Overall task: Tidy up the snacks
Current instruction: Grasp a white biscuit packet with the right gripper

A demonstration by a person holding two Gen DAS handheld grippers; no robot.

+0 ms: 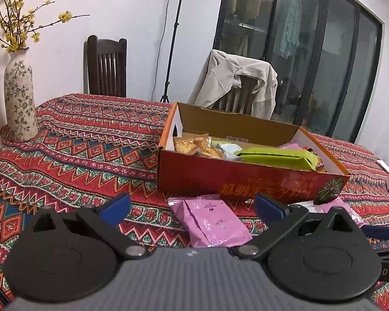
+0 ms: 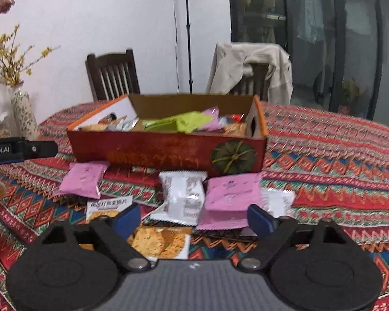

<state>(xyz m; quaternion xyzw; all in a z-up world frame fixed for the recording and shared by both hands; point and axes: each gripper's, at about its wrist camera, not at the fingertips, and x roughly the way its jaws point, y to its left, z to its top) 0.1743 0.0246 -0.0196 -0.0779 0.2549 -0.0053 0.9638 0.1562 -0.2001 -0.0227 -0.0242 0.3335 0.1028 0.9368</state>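
While both hand-held grippers hang spread and empty, loose snacks wait on the table in front of the box.

Nearest the right hand-held gripper (image 2: 193,219), jaws wide with nothing between them, lies a biscuit packet (image 2: 159,242); just beyond sit a white packet (image 2: 182,198) and a pink packet (image 2: 232,197), its long axis running towards the red box (image 2: 168,153). Another pink packet (image 2: 83,178) lies left, close to the box's front wall. Over on the left, the left hand-held gripper (image 1: 192,207) gapes above that pink packet (image 1: 210,223), which points slantwise at the box. Looks like a pick is coming: drop, pinch across the short side, lift into the box, already part full.
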